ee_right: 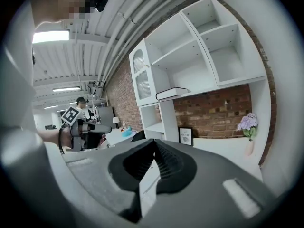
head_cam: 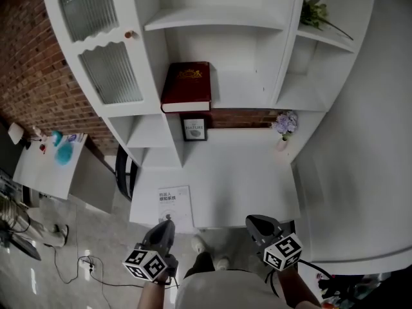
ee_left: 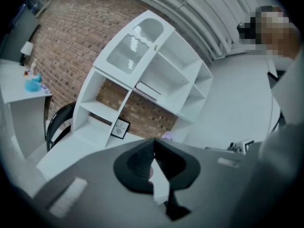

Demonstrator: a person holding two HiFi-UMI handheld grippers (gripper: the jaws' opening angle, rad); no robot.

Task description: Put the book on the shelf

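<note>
A dark red book (head_cam: 185, 85) lies flat in a middle compartment of the white shelf unit (head_cam: 219, 18). It also shows as a thin dark slab in the left gripper view (ee_left: 147, 90) and in the right gripper view (ee_right: 172, 93). My left gripper (head_cam: 168, 223) and my right gripper (head_cam: 252, 221) hang at the near edge of the white desk (head_cam: 244, 172), well short of the shelf. Both are shut, with nothing between the jaws (ee_left: 153, 148) (ee_right: 153, 148). A white booklet (head_cam: 175, 205) lies on the desk just ahead of the left gripper.
A small framed picture (head_cam: 194, 128) and a vase of purple flowers (head_cam: 285, 124) stand at the back of the desk. A green plant (head_cam: 315, 13) sits on an upper right shelf. A black chair (head_cam: 122, 169) and a side table (head_cam: 48, 163) stand to the left.
</note>
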